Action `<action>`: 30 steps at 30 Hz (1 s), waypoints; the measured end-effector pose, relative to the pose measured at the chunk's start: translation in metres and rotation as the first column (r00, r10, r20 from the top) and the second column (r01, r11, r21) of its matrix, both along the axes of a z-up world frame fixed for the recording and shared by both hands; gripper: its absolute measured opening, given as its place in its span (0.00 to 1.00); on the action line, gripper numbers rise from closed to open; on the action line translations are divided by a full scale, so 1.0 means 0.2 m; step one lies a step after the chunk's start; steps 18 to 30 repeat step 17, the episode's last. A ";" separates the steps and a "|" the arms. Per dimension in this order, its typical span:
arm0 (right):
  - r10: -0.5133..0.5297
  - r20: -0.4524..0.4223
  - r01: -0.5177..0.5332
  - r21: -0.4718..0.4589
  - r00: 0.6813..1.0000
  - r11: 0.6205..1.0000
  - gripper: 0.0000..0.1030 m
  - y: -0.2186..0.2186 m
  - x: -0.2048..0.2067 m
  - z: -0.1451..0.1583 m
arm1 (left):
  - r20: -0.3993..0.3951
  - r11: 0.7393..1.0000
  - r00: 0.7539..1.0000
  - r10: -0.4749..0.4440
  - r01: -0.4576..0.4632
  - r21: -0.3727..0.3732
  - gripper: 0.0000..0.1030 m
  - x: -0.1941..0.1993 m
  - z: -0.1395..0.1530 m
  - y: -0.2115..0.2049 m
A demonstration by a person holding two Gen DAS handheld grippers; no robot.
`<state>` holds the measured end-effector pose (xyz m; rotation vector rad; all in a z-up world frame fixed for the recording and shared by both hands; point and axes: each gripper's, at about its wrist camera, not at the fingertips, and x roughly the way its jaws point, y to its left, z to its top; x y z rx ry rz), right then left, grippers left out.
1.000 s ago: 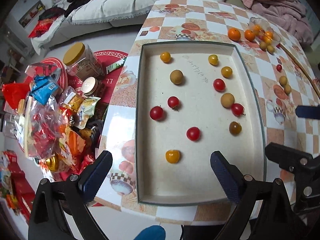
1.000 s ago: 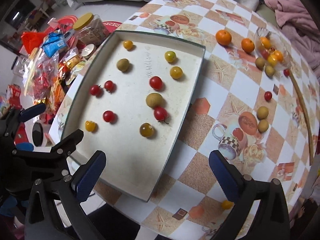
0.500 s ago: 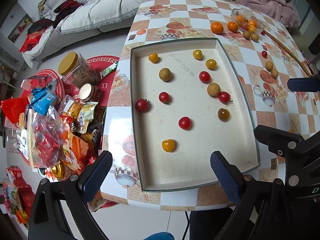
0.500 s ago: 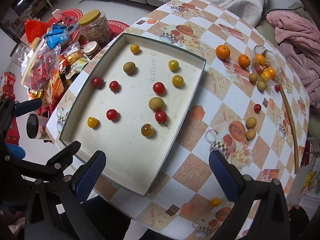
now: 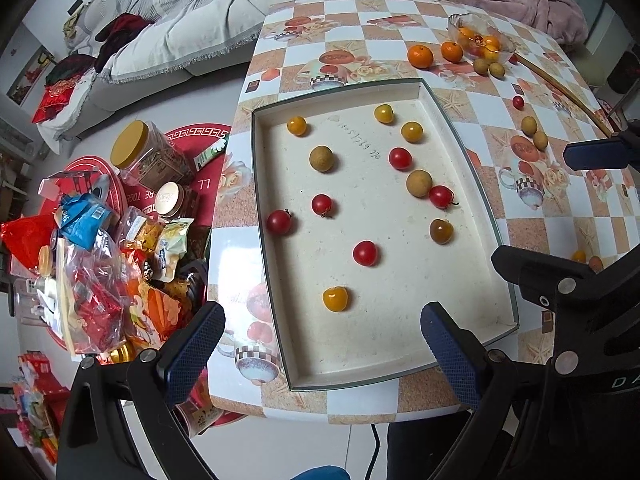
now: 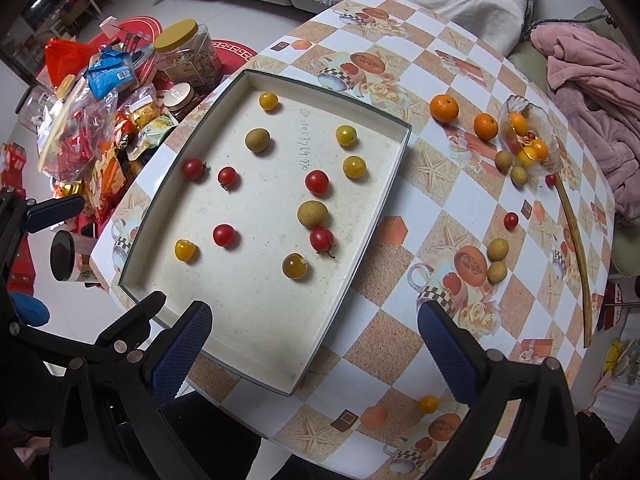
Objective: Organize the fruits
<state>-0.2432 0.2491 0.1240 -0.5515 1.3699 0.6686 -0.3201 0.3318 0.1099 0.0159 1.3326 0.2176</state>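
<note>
A shallow cream tray (image 5: 472,168) (image 6: 372,216) lies on the checkered table and holds several red and yellow cherry tomatoes and brown longans, such as a red tomato (image 5: 364,253) (image 6: 223,235) and a yellow one (image 5: 335,298) (image 6: 185,250). More fruit lies loose to the right: two oranges (image 6: 444,108), longans (image 6: 498,249), a red tomato (image 6: 511,220) and a yellow one (image 6: 428,404). A glass bowl (image 6: 554,152) holds more fruit. My left gripper (image 5: 322,334) and right gripper (image 6: 314,342) are open and empty, held above the table's near edge.
A long wooden stick (image 6: 576,248) lies at the table's right side. Snack bags and jars (image 5: 120,240) are piled on the floor to the left. A sofa with blankets (image 5: 240,12) stands behind the table.
Both grippers have pulled back and up from the tray, so more of the table and floor shows. The fruits have not moved.
</note>
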 end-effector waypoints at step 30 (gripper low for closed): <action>-0.016 -0.001 0.016 -0.016 1.000 1.000 1.00 0.02 0.01 -0.02 | 0.008 0.999 1.000 -0.019 0.019 -0.044 0.96 0.01 -0.02 0.01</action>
